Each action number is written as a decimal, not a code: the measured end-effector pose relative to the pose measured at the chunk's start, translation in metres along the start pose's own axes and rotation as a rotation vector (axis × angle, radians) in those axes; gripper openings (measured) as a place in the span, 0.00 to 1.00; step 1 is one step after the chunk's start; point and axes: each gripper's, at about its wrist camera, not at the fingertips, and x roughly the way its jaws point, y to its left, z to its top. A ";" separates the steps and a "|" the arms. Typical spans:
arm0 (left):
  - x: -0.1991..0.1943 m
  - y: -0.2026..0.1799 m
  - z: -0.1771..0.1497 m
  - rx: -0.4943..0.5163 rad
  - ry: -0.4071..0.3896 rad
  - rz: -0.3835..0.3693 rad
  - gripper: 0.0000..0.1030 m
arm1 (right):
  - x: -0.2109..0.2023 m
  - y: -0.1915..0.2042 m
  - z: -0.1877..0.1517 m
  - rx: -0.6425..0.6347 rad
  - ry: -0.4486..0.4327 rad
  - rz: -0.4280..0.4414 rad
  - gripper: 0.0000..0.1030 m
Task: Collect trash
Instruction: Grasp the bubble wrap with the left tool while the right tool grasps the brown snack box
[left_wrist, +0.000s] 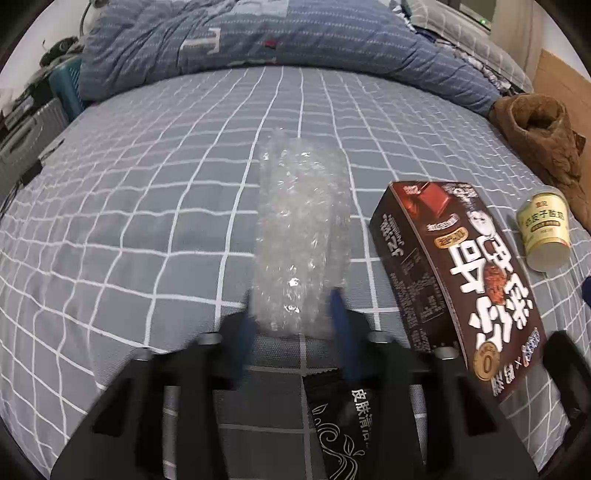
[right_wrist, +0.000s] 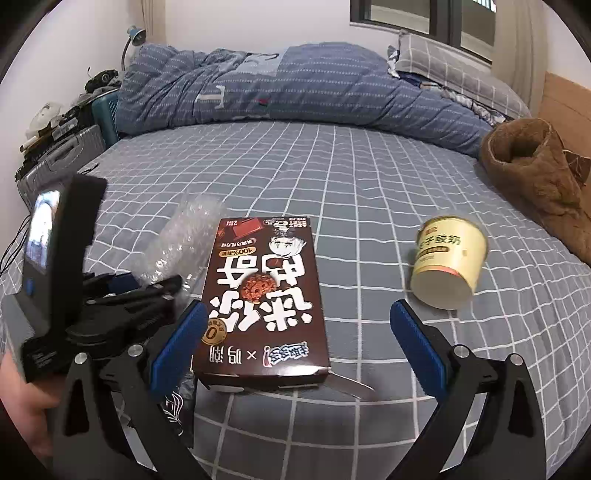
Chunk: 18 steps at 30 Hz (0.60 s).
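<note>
L gripper (left_wrist: 293, 306) angled down, fingers pinching bubble wrap (left_wrist: 301, 236) on bed (left_wrist: 147, 192).

The bubble wrap (left_wrist: 301, 236) is clear, shiny plastic, bumpy all over. The brown box (right_wrist: 264, 291) is smooth cardboard with a soft shine on its printed top. The yellow cup (right_wrist: 448, 260) looks like smooth paper or thin plastic, not very shiny. The bed sheet (right_wrist: 351, 177) is soft, matt cloth with white lines. The blue quilt (right_wrist: 277, 85) is puffy stitched cloth. The brown garment (right_wrist: 535, 173) looks fuzzy and soft. The right gripper (right_wrist: 295, 325) has dull black plastic arms, blue rubbery pads and shiny metal screws. The black packet (left_wrist: 340, 424) looks like slick plastic.
</note>
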 end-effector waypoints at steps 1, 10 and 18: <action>-0.002 0.001 0.000 0.001 -0.002 0.000 0.26 | 0.003 0.001 0.001 0.004 0.009 0.003 0.92; -0.036 0.019 -0.003 -0.009 -0.064 0.001 0.22 | 0.029 0.012 0.011 0.044 0.073 0.046 0.92; -0.040 0.040 -0.007 -0.042 -0.054 -0.012 0.22 | 0.046 0.029 0.006 0.021 0.111 0.012 0.93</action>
